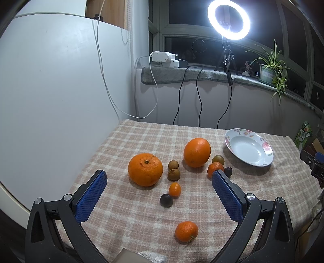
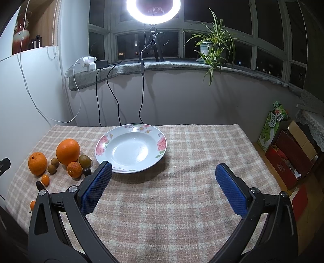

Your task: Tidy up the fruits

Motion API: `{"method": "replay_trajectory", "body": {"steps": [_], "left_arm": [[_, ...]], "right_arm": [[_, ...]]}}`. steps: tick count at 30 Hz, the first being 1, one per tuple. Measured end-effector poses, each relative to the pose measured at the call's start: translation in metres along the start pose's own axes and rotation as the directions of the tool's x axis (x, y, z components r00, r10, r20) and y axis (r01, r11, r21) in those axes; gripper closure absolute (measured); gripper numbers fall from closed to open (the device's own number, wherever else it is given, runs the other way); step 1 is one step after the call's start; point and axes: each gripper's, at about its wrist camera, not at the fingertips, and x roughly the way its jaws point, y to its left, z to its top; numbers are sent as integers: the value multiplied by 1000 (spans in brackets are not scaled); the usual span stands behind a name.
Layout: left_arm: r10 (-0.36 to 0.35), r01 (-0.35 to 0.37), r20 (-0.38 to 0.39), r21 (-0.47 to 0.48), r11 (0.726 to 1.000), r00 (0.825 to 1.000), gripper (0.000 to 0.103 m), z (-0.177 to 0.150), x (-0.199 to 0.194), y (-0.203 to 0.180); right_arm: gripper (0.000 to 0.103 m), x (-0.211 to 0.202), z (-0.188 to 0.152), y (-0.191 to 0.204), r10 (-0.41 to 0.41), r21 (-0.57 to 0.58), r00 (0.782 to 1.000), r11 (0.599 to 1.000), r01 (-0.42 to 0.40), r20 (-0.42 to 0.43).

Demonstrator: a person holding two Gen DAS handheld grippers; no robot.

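Fruit lies loose on the checked cloth. In the left wrist view I see a large orange (image 1: 145,169), a second large orange (image 1: 196,152), two brown longans (image 1: 173,170), a kumquat (image 1: 175,189), a dark plum (image 1: 166,200), a mandarin (image 1: 186,231), another mandarin (image 1: 214,168) and a green-brown fruit (image 1: 218,159). A white floral plate (image 1: 261,141) stands empty at the far right. My left gripper (image 1: 159,177) is open above the fruit. My right gripper (image 2: 164,169) is open and empty just before the plate (image 2: 160,144); the oranges (image 2: 67,151) lie to its left.
A white cabinet (image 1: 50,91) stands left of the table. Cables (image 1: 199,101) hang from the windowsill behind, where a ring light (image 1: 228,19) and potted plant (image 2: 212,46) stand. Boxes and a green bag (image 2: 271,129) sit on the floor at the right.
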Motion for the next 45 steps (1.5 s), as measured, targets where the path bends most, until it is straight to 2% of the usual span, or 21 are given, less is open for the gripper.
{"method": "replay_trajectory", "body": {"steps": [22,30,45], "left_arm": [[-1,1,-6,0,1000,1000,0,-1,3,-1],[-9,8,-35,-26,1000,999,0,-4,14,8],[-19,8,-96,-115,993,995,0,-14,31,37]], "right_arm": [[0,3,-1,1,4,-5,1000,1000,-4,-2],[0,14,-7,6,18,-15,1000,1000,-18,-18],[0,30,-11,27,175,-19,982,984,-177,-75]]}}
